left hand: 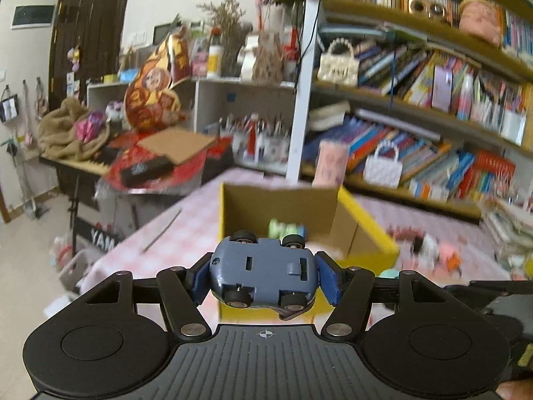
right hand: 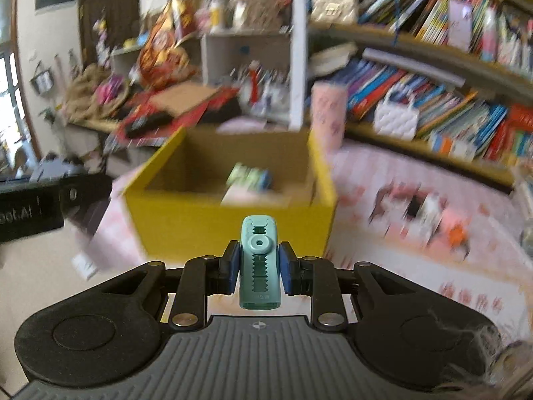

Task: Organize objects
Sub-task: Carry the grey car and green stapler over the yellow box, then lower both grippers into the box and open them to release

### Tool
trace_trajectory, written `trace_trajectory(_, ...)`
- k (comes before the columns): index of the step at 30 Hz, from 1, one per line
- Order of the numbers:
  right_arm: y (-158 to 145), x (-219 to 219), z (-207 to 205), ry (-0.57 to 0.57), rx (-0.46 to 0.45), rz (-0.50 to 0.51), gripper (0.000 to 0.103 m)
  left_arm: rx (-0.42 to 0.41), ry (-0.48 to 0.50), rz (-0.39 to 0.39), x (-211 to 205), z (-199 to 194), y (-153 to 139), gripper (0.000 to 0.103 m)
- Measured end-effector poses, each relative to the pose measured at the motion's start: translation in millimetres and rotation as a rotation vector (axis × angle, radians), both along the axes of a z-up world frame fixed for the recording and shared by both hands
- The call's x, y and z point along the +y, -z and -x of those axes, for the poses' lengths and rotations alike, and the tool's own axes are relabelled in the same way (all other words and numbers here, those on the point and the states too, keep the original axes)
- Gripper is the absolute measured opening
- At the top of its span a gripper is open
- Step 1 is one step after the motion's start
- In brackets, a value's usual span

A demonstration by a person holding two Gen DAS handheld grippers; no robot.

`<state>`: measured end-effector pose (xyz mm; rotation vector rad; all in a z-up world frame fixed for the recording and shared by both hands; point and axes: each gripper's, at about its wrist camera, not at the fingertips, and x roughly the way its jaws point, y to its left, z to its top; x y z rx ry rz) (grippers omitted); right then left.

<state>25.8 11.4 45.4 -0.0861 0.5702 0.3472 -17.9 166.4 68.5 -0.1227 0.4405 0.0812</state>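
Note:
My left gripper (left hand: 265, 275) is shut on a blue toy car (left hand: 263, 271), held upside down with its wheels up, just in front of an open yellow cardboard box (left hand: 369, 230). My right gripper (right hand: 258, 266) is shut on a teal plastic clip-like piece (right hand: 259, 263), held above the table before the same yellow box (right hand: 186, 226). A green and blue item (left hand: 286, 228) lies inside the box; it also shows in the right wrist view (right hand: 250, 175). The left gripper's body shows at the left edge of the right wrist view (right hand: 40, 206).
The box stands on a table with a pink checked cloth (left hand: 186, 230). Small toys (right hand: 429, 210) lie scattered on the cloth right of the box. Bookshelves (left hand: 433, 106) line the back right. A cluttered side desk (left hand: 150, 156) stands at the back left. A pink cup (right hand: 328, 113) stands behind the box.

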Motion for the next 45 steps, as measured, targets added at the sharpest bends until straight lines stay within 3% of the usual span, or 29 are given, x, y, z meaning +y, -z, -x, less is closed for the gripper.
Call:
trace_trajectory(6,-22,-8,-60,0.040,-0.075,-0.027,0.023,-0.023,0.007,-0.014,-5,-51,-6,0.063)
trace_trajectory(11,-22,4,-121,-0.005,-0.069,-0.005,0.023,0.049,-0.006,-0.038,-10,-101,12,0.063)
trace_trajectory(18,3,38,-209,-0.104,0.014,0.081,0.023,0.175,-0.031,-0.083,-15,-156,45,0.063)
trace_trajectory(23,31,63,-254,-0.195,0.132,0.188,0.023,0.262,-0.049,-0.104,-15,-178,63,0.063)
trace_trajectory(28,53,73,-265,-0.242,0.209,0.251,0.023,0.307,-0.055,-0.117,-17,-190,73,0.063)
trace_trajectory(36,61,81,-270,-0.260,0.255,0.300,0.023,0.307,-0.055,-0.150,-20,-198,73,0.065)
trace_trajectory(41,48,72,-265,-0.241,0.199,0.220,0.033,0.259,-0.055,-0.154,-21,-191,63,0.076)
trace_trajectory(45,21,58,-252,-0.203,0.123,0.140,0.033,0.199,-0.072,-0.139,-17,-181,46,0.077)
